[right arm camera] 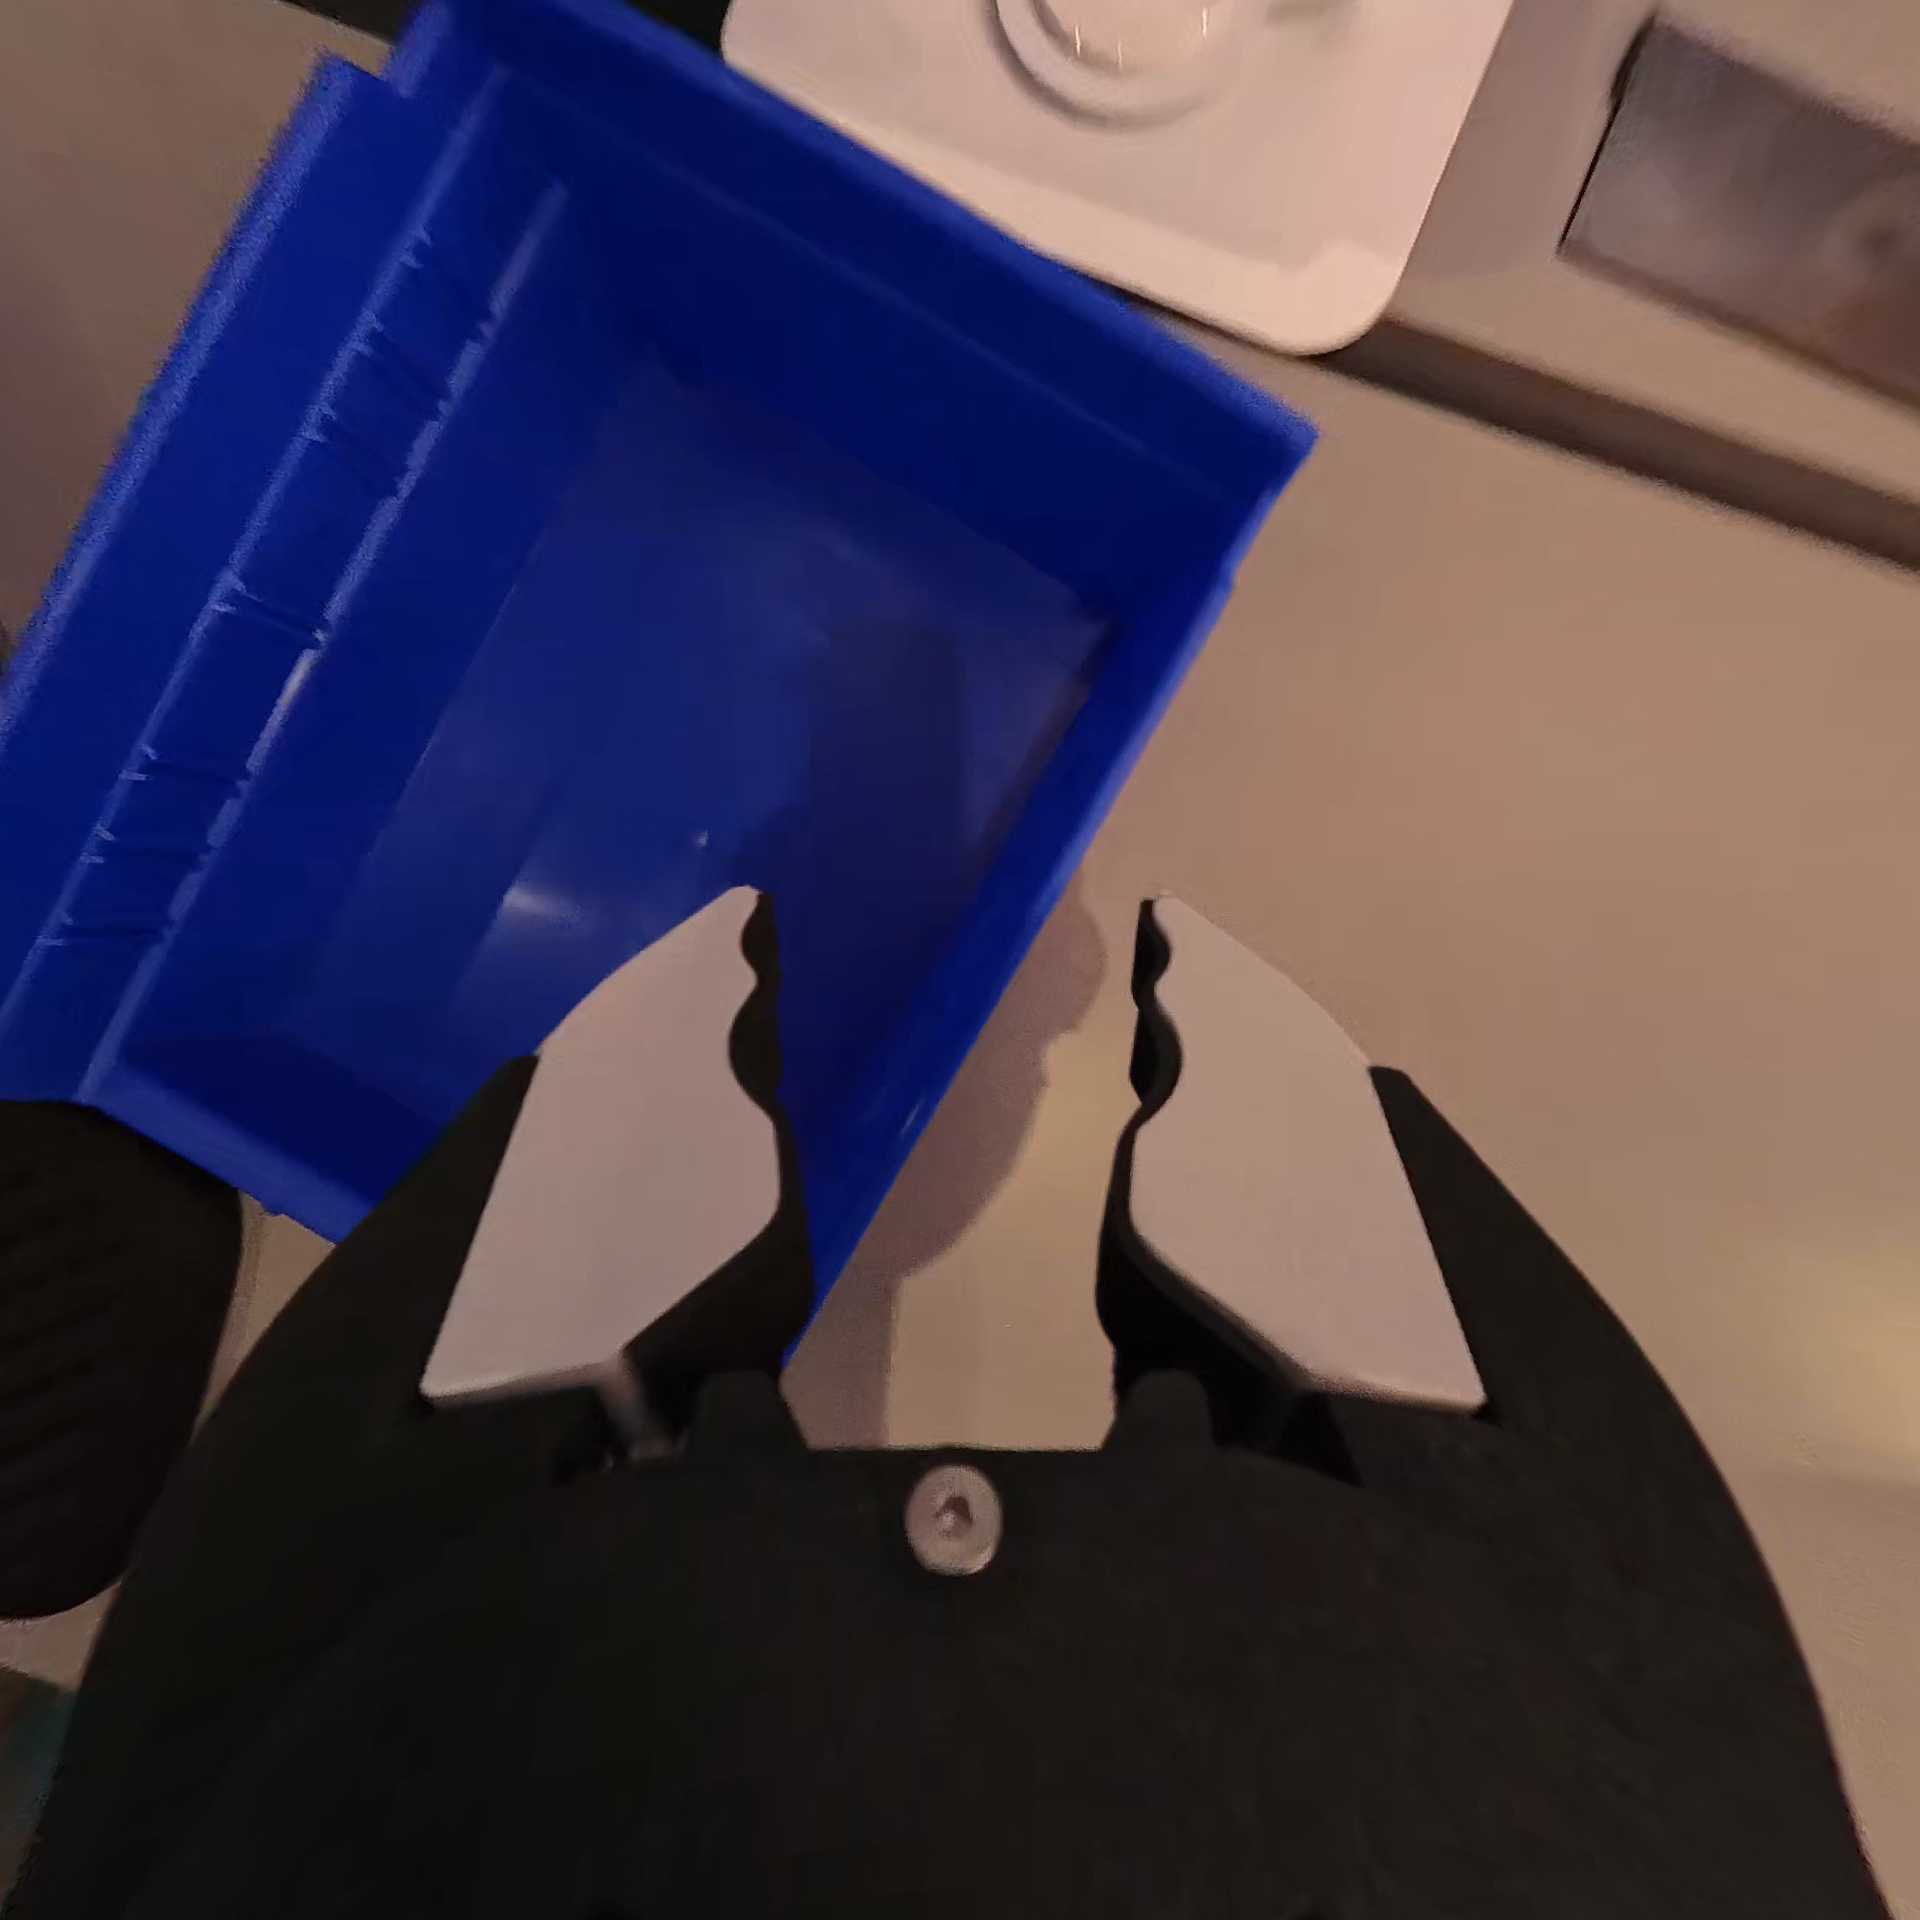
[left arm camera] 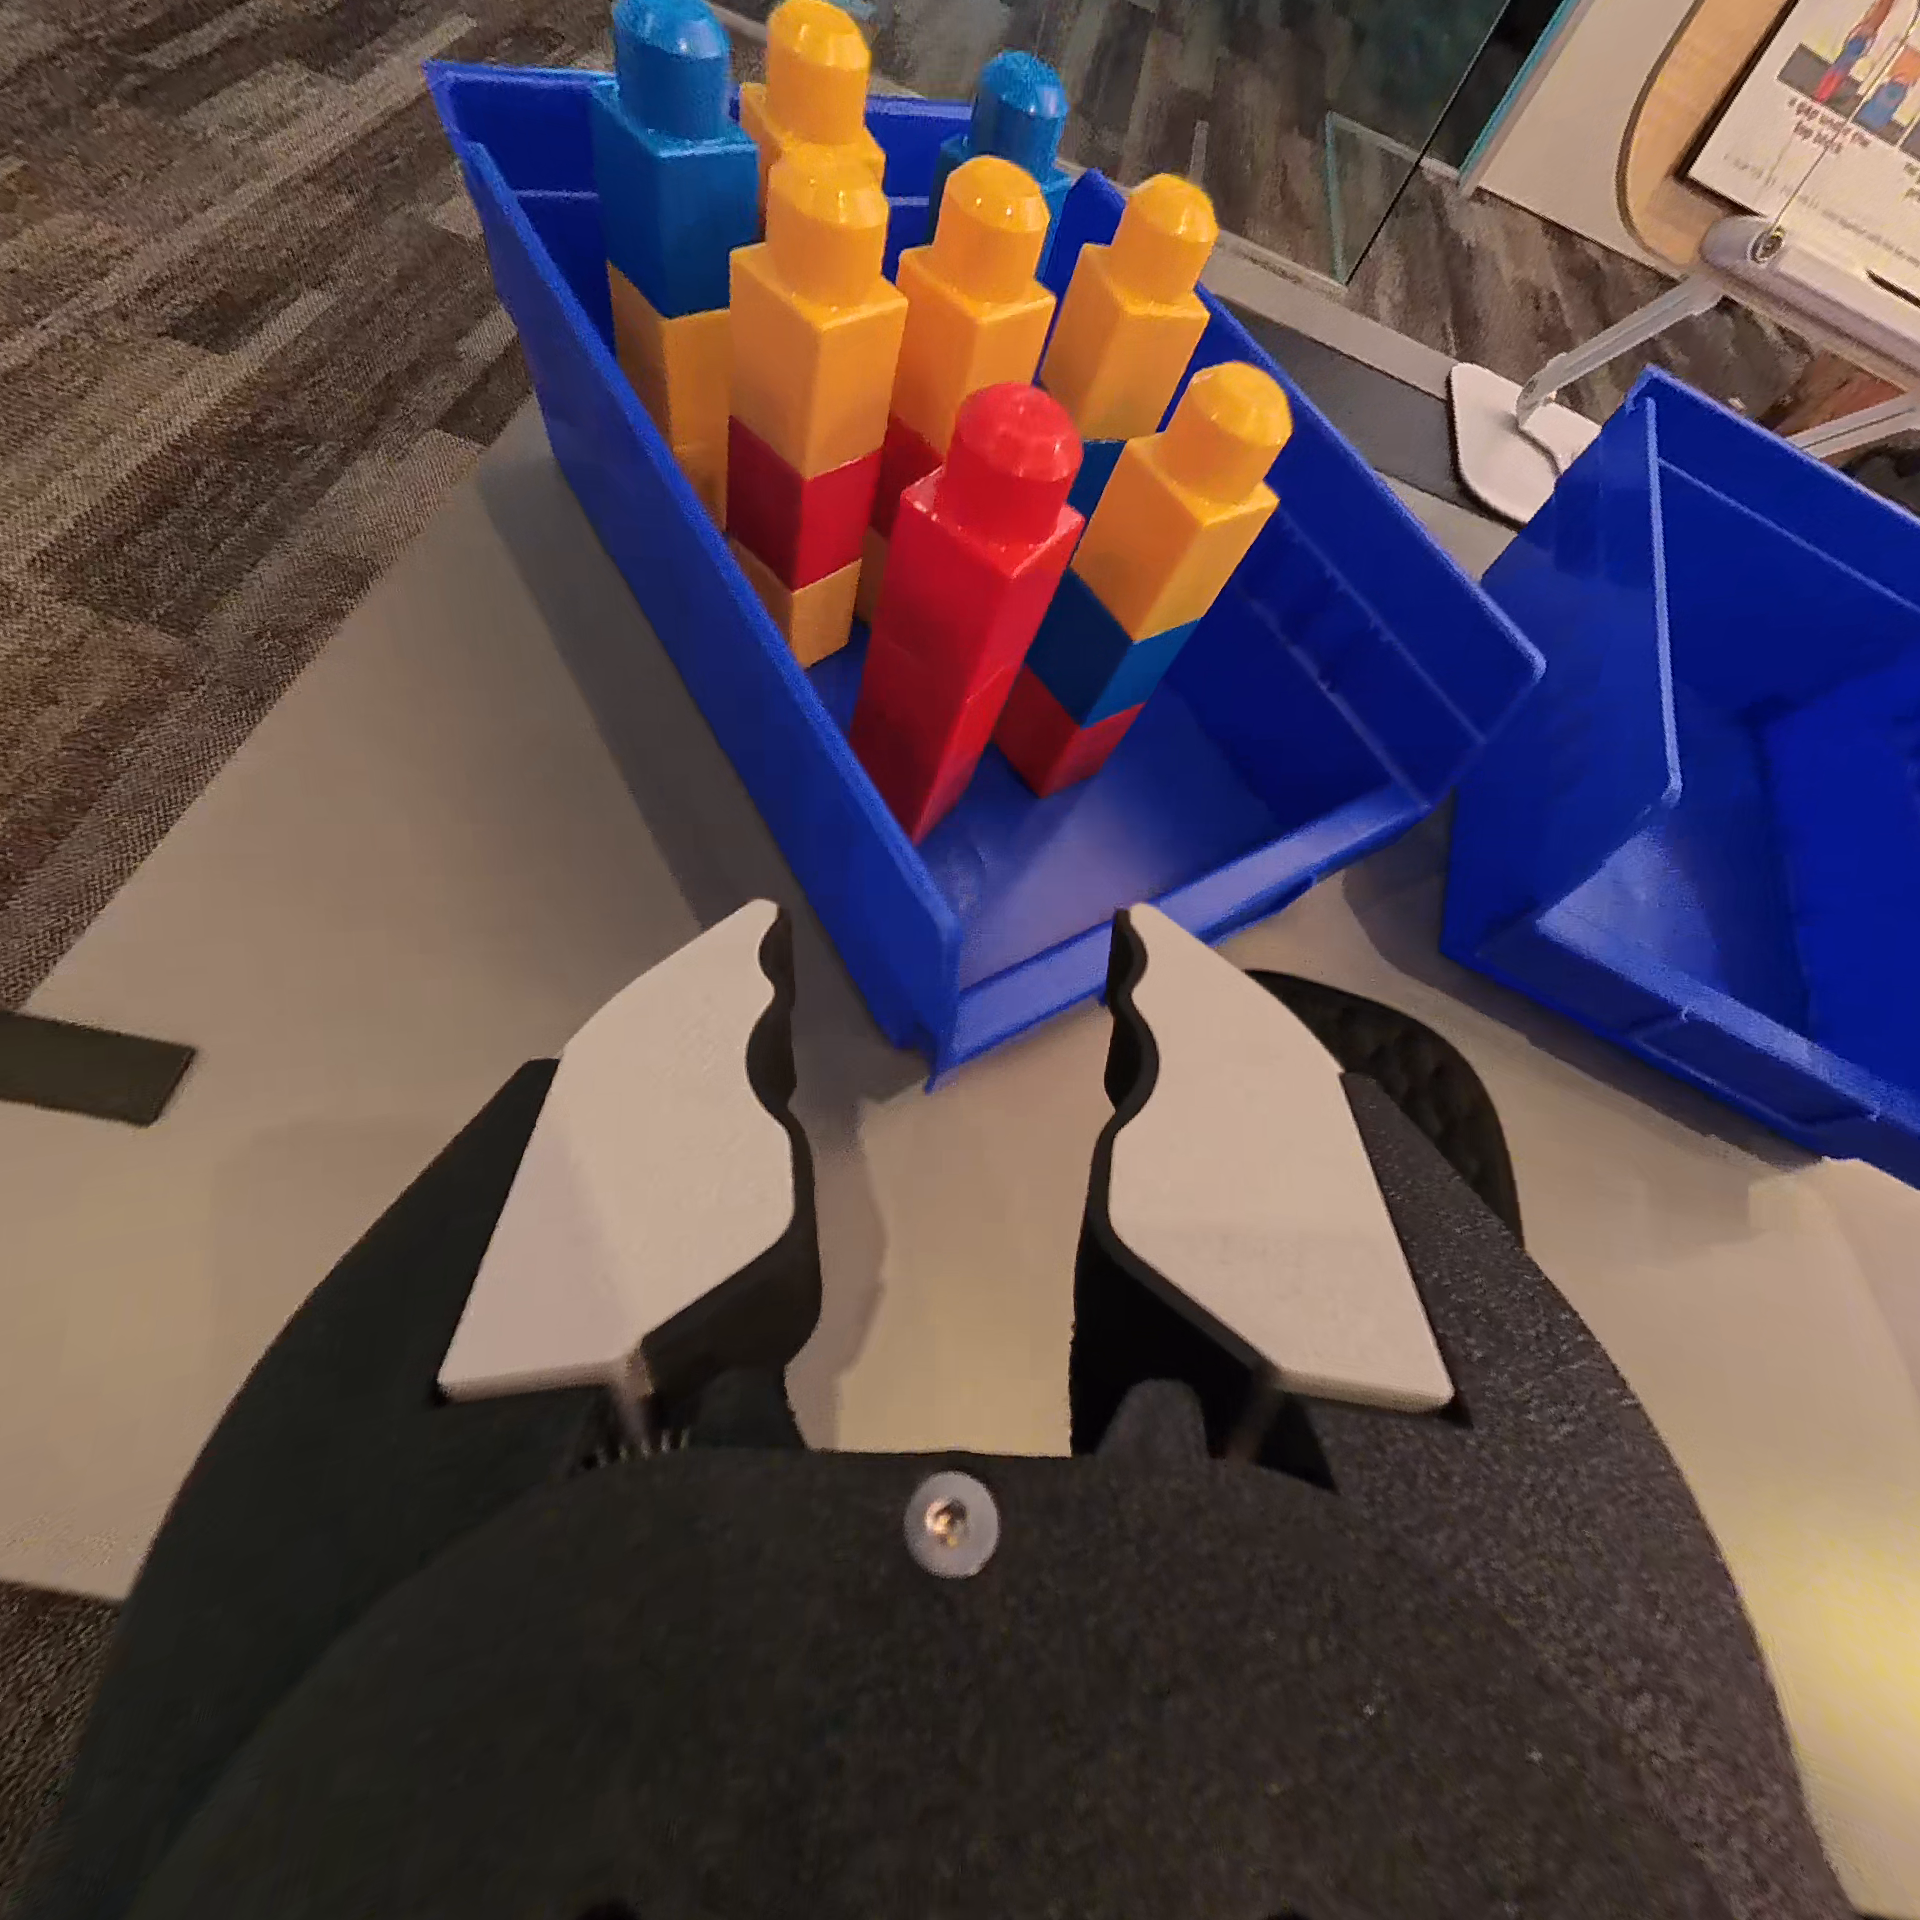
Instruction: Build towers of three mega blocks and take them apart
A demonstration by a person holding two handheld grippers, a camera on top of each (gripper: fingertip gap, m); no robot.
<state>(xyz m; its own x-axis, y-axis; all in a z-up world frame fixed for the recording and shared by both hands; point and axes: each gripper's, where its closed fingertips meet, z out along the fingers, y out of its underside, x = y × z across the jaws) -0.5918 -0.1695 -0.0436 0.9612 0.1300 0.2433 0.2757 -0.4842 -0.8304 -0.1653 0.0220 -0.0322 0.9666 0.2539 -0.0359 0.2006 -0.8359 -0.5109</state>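
Observation:
In the left wrist view a blue bin (left arm camera: pixel 1351 665) holds several upright three-block towers. Nearest stand an all-red tower (left arm camera: pixel 966 613) and a yellow-blue-red tower (left arm camera: pixel 1153 582). Behind them are a yellow-red-yellow tower (left arm camera: pixel 810 416) and a blue-topped tower (left arm camera: pixel 675 197). My left gripper (left arm camera: pixel 945 935) is open and empty, just short of the bin's near corner. A second blue bin (left arm camera: pixel 1704 769) at the right has nothing in it. In the right wrist view this bin (right arm camera: pixel 582 540) lies below my right gripper (right arm camera: pixel 951 914), which is open and empty over the bin's right wall.
The bins stand on a grey table (left arm camera: pixel 343 831); its left edge meets patterned carpet (left arm camera: pixel 156 312). A white stand base (right arm camera: pixel 1174 156) sits just beyond the second bin. A dark sleeve (right arm camera: pixel 94 1340) shows at the left of the right wrist view.

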